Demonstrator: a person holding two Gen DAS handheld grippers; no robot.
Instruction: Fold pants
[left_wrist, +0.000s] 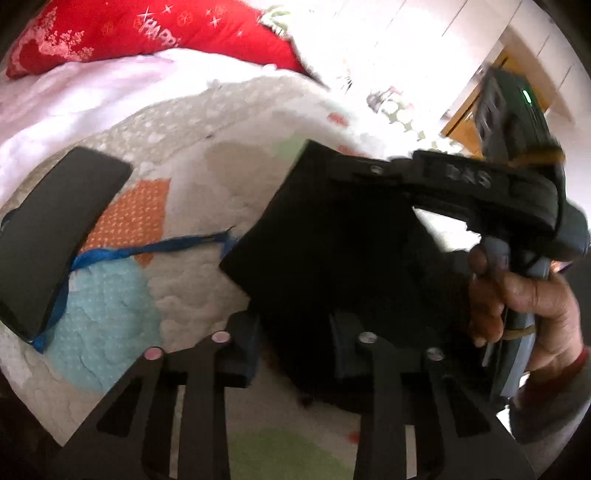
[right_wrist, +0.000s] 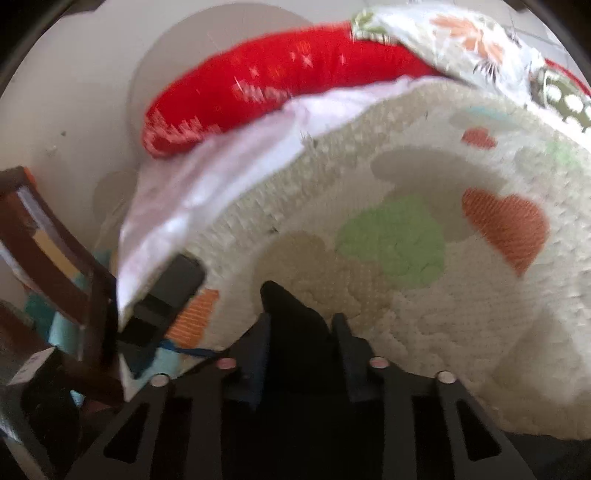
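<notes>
Black pants (left_wrist: 332, 236) on quilt (left_wrist: 192, 280), left gripper (left_wrist: 295, 332) and right gripper (right_wrist: 301, 332) each clamped on pants, phone (left_wrist: 55, 229) near quilt's left edge.

Strong daylight floods both views, strongest toward the far side of the bed, where the white wall panels (left_wrist: 424, 22) blow out to pure glare. The black folded pants (left_wrist: 332, 229) swallow all detail and read as a flat dark mass. Motion blur smears the long red printed pillow (right_wrist: 280, 92) and the loose white sheet (right_wrist: 207, 184) in the right wrist view. Fisheye distortion bends the cream quilted bedspread (right_wrist: 424, 325) into a dome, and dark vignetting rings every corner.
</notes>
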